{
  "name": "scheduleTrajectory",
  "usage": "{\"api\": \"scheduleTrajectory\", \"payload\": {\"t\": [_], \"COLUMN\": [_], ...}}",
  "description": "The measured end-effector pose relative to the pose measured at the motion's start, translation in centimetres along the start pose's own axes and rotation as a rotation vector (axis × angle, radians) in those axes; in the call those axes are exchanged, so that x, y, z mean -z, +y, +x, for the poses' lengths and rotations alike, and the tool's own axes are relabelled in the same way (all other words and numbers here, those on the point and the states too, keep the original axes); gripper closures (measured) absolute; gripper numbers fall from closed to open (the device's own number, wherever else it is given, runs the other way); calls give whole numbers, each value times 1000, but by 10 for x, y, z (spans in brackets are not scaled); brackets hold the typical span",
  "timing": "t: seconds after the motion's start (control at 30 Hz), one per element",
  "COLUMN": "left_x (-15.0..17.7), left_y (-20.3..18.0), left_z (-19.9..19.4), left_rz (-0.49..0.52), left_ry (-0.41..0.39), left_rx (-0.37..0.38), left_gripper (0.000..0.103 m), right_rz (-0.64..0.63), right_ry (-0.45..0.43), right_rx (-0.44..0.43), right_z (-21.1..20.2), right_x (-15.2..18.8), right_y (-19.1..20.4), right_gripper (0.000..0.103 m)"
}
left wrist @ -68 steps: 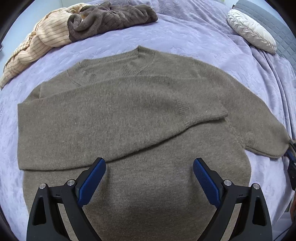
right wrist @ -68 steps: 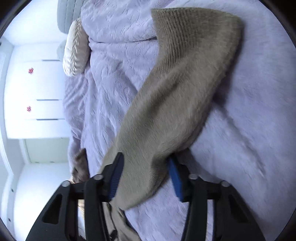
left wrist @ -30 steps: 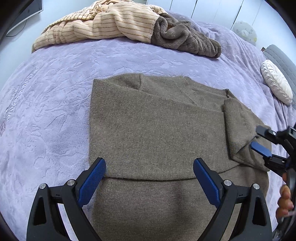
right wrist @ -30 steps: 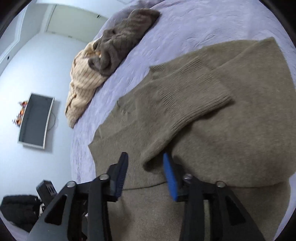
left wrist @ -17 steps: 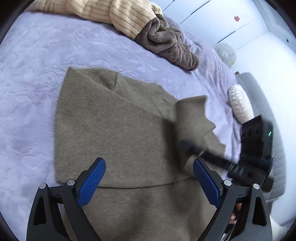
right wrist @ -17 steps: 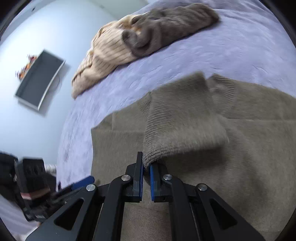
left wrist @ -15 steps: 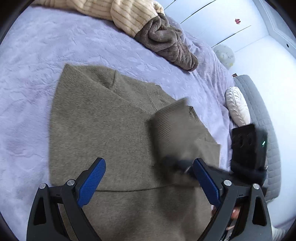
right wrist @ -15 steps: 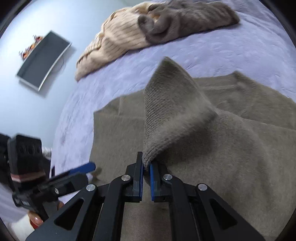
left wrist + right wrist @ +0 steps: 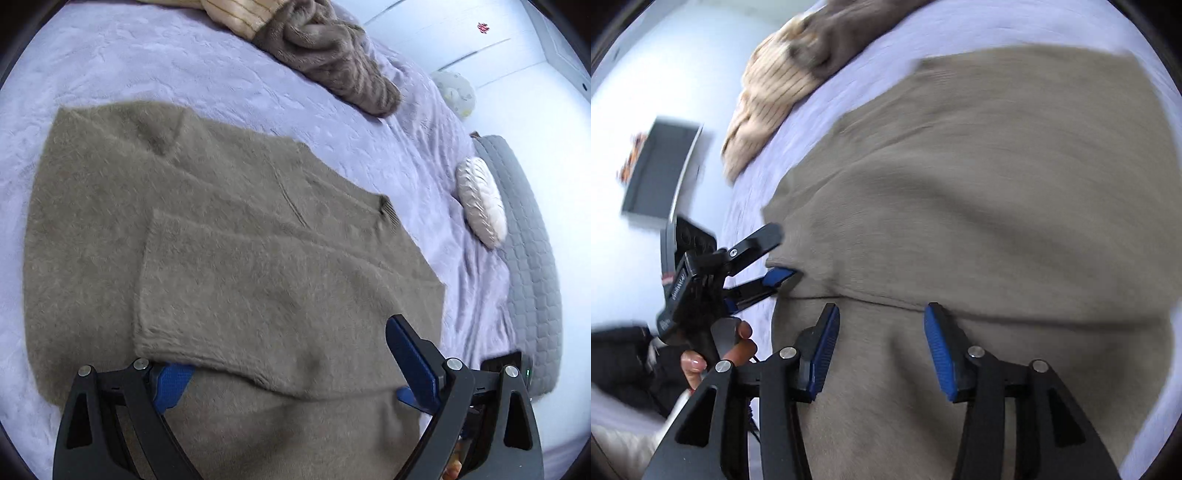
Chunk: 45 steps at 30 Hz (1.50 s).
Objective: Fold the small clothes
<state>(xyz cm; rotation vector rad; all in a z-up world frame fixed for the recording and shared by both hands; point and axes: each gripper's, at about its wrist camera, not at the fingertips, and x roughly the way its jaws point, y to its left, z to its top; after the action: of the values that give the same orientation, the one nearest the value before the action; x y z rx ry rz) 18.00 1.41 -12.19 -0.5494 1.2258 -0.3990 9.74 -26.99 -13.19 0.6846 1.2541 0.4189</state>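
Observation:
An olive-brown knit sweater [image 9: 229,229] lies flat on the lavender bedspread [image 9: 184,66], both sleeves folded across its chest. The upper sleeve's cuff edge [image 9: 159,343] lies over my left gripper's left finger. My left gripper [image 9: 291,362] is open, low over the sweater's lower body. In the right wrist view the sweater [image 9: 997,184] fills the frame, blurred. My right gripper [image 9: 881,343] is open and empty over the hem area. The left gripper [image 9: 775,254] shows there at the sweater's left edge, jaws apart.
A cream striped garment [image 9: 236,14] and a brown cable-knit garment [image 9: 332,55] lie heaped at the bed's far side. A white textured pillow [image 9: 480,203] sits on a grey quilted edge [image 9: 532,258] at right. A dark wall screen [image 9: 661,173] shows at left.
My right gripper carried the right sleeve across the chest, laid it down and opened. It has drawn back toward the hem. My left gripper stayed open and moved lower, under the cuff edge.

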Motion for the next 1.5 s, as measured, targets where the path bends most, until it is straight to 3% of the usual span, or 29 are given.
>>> {"api": "scheduleTrajectory", "payload": {"t": [0.03,0.07,0.1,0.13,0.23,0.27,0.3,0.33,0.5,0.67,0.77,0.87,0.97,1.0,1.1,1.13,1.23,1.27,1.3,1.37,1.43,1.5], "left_x": [-1,-2,-5,-6,-7,-8,-8,-7,-3,6,11,12,12,12,13,12,12,11,10,9,9,8], "left_y": [1,3,6,9,3,1,-3,-8,2,24,28,40,52,55,63,65,66,66,66,61,54,54], "left_z": [-2,-1,2,3,-4,-8,-13,-18,-15,-4,-18,-33,-48,-53,-62,-62,-59,-56,-53,-51,-51,-50], "left_rz": [-12,-22,-38,-55,-18,-1,14,30,43,57,128,135,130,119,99,94,112,115,113,103,123,111], "left_ry": [-15,-13,0,6,-27,-38,-46,-52,-34,17,0,-14,-38,-43,-39,-19,-18,-12,-2,-4,-32,-20], "left_rx": [-25,-36,-38,-42,-68,-68,-63,-56,-72,-131,-206,-271,-355,-369,-394,-405,-421,-426,-414,-360,-427,-431], "left_gripper": [27,62,89,96,96,96,96,96,95,95,95,95,95,95,95,95,95,92,66,26,21,21], "right_rz": [78,154,227,317,532,583,609,625,439,366,397,385,389,381,328,308,273,283,295,335,352,363], "right_ry": [-39,-82,-125,-178,-308,-340,-355,-373,-411,-299,-290,-290,-268,-261,-239,-247,-286,-294,-294,-284,-275,-262], "right_rx": [-10,-17,-30,-64,-195,-236,-261,-283,-217,-69,-95,-84,-66,-49,-7,7,48,46,46,36,8,-20], "right_z": [-13,-28,-39,-48,-65,-64,-63,-62,-92,-80,-68,-69,-70,-73,-82,-87,-102,-104,-104,-99,-92,-86], "right_x": [5,10,15,20,32,34,34,32,18,9,10,11,9,10,10,11,14,14,13,10,6,2], "right_y": [-20,-42,-59,-79,-126,-137,-143,-146,-124,-136,-149,-149,-143,-140,-123,-118,-113,-116,-120,-131,-137,-140], "right_gripper": [51,51,51,51,51,58,72,97,97,97,97,97,93,87,51,35,32,32,32,33,33,38]}}
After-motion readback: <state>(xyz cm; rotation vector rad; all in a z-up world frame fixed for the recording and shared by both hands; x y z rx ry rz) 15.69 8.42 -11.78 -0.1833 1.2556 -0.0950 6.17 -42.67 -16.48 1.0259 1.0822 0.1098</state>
